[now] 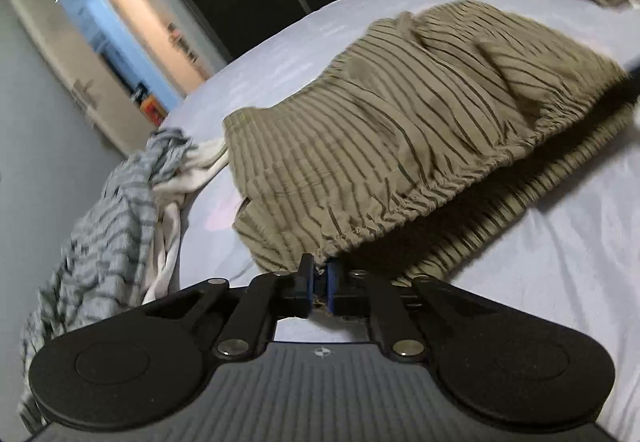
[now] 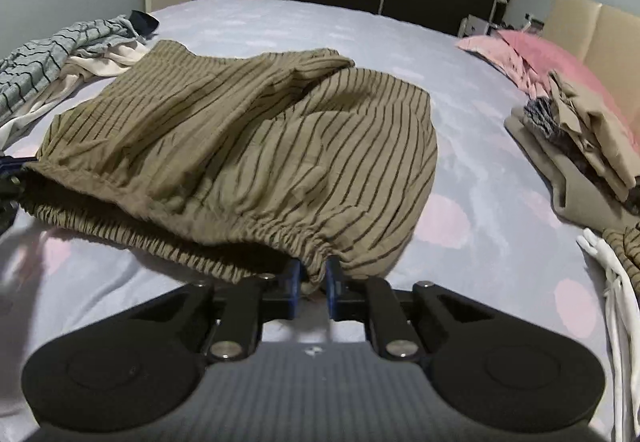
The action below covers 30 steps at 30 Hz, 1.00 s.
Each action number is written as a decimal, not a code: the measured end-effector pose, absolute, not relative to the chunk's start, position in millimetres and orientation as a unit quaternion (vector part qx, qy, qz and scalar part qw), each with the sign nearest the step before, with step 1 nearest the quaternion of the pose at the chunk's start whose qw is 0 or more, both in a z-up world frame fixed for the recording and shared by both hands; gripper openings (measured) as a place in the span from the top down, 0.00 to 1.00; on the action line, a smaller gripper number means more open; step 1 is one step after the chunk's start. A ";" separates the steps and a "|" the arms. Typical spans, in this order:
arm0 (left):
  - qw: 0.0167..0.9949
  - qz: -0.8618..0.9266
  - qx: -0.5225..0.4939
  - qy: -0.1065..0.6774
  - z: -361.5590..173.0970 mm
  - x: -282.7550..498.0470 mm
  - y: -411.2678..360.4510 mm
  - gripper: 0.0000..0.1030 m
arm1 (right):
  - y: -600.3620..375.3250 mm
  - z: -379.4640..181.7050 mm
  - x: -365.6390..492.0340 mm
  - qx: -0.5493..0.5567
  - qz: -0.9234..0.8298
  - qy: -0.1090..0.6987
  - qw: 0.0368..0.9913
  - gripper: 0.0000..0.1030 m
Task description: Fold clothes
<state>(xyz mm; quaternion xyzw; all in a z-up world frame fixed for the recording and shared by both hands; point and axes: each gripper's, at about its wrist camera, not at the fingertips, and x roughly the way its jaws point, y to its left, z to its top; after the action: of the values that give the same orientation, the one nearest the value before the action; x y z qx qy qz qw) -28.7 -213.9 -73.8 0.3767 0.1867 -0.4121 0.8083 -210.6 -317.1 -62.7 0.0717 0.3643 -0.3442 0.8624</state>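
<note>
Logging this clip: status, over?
Left gripper, right gripper shut on striped shorts waistband. Top layer lifted off bed. Nothing obstructing.

Olive striped shorts (image 2: 240, 145) are taking up the middle of the bed (image 2: 304, 21), waistband lifted off the sheet at both ends, leaving a dark gap underneath. Bare sheet is lying open in front of them and beyond, toward the wardrobe. Left side is blocked by a heap with a grey striped garment (image 2: 44, 57) and white cloth (image 1: 168, 201), close to the shorts. Right side: a folded stack (image 2: 580, 145) and pink pillow (image 2: 560, 57), with a clear strip of sheet running between them and the shorts.
</note>
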 end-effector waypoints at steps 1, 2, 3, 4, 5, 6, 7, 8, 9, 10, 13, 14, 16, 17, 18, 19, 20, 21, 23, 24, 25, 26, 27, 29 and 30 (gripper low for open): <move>0.811 -0.409 0.368 0.197 -67.6 -27.7 -212.9 0.97 | -315.9 -59.6 -210.2 0.069 -0.343 0.367 0.862 0.90; 0.812 -0.409 0.360 0.206 -60.7 -28.9 -210.6 0.97 | -313.8 -54.9 -209.8 0.063 -0.343 0.372 0.860 0.90; 0.813 -0.410 0.353 0.215 -53.8 -30.4 -208.2 0.97 | -311.1 -48.6 -210.4 0.055 -0.344 0.376 0.859 0.91; 0.812 -0.411 0.351 0.220 -47.1 -34.4 -204.7 0.97 | -308.1 -41.7 -212.4 0.048 -0.345 0.381 0.856 0.91; 0.809 -0.415 0.353 0.222 -41.5 -39.9 -200.7 0.97 | -305.0 -34.9 -214.8 0.040 -0.345 0.387 0.854 0.92; 0.805 -0.419 0.354 0.225 -36.1 -45.6 -196.6 0.97 | -302.0 -28.0 -217.2 0.033 -0.346 0.393 0.852 0.92; 0.801 -0.422 0.356 0.231 -31.0 -51.6 -191.4 0.97 | -299.1 -22.8 -221.8 0.034 -0.345 0.401 0.848 0.92; 0.797 -0.426 0.355 0.240 -27.9 -56.8 -185.9 0.97 | -296.3 -18.2 -227.1 0.038 -0.343 0.410 0.844 0.92; 0.793 -0.430 0.353 0.250 -25.2 -61.9 -180.4 0.97 | -293.4 -13.6 -232.5 0.042 -0.342 0.419 0.840 0.92; 0.787 -0.432 0.357 0.259 -24.2 -66.9 -175.1 0.97 | -289.7 -12.1 -239.6 0.051 -0.337 0.428 0.837 0.92; 0.764 -0.431 0.388 0.283 -30.1 -82.1 -159.7 0.97 | -275.5 -13.2 -261.5 0.077 -0.319 0.454 0.828 0.92; 0.755 -0.430 0.401 0.290 -33.7 -88.0 -154.4 0.97 | -268.8 -15.4 -267.6 0.080 -0.312 0.462 0.826 0.92; 0.736 -0.429 0.431 0.296 -42.1 -101.0 -143.2 0.97 | -254.7 -21.9 -276.6 0.076 -0.299 0.481 0.820 0.92; 0.729 -0.428 0.442 0.299 -45.3 -105.4 -138.7 0.97 | -247.8 -25.3 -279.7 0.072 -0.292 0.490 0.818 0.92; 0.723 -0.427 0.452 0.302 -48.4 -109.5 -134.4 0.97 | -240.9 -29.5 -282.3 0.068 -0.285 0.499 0.815 0.92; 0.715 -0.425 0.462 0.309 -52.1 -112.1 -131.1 0.97 | -235.5 -33.2 -284.0 0.065 -0.279 0.507 0.813 0.92; 0.709 -0.419 0.470 0.318 -57.8 -110.8 -130.2 0.97 | -230.8 -36.6 -285.3 0.063 -0.272 0.514 0.811 0.98; 0.705 -0.412 0.476 0.327 -63.7 -109.0 -129.7 0.97 | -227.2 -41.2 -286.0 0.060 -0.268 0.522 0.807 1.00; 0.699 -0.405 0.479 0.344 -71.9 -104.3 -129.1 0.97 | -223.1 -50.0 -287.2 0.058 -0.263 0.536 0.800 1.00; 0.698 -0.404 0.474 0.353 -73.8 -101.2 -129.1 0.97 | -225.0 -51.7 -287.8 0.062 -0.265 0.536 0.799 1.00; 0.698 -0.404 0.468 0.361 -75.6 -98.1 -129.1 0.97 | -227.5 -52.7 -288.4 0.066 -0.266 0.535 0.799 1.00; 0.697 -0.408 0.464 0.363 -74.5 -96.8 -127.7 0.97 | -230.1 -53.7 -289.1 0.070 -0.268 0.534 0.799 0.98; 0.697 -0.411 0.463 0.361 -73.1 -97.2 -125.7 0.94 | -232.7 -52.2 -291.0 0.080 -0.272 0.527 0.801 0.95; 0.698 -0.417 0.461 0.357 -70.6 -98.3 -121.8 0.86 | -238.9 -47.8 -295.7 0.110 -0.280 0.509 0.807 0.91; 0.696 -0.425 0.451 0.361 -68.5 -97.6 -120.4 0.79 | -243.0 -45.9 -298.0 0.130 -0.282 0.499 0.809 0.85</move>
<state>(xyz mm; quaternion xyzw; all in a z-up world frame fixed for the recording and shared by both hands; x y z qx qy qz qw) -97.6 -120.4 -68.5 0.4513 0.3615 -0.4250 0.6965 -298.0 -243.0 -45.9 0.1300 0.4987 -0.2815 0.8094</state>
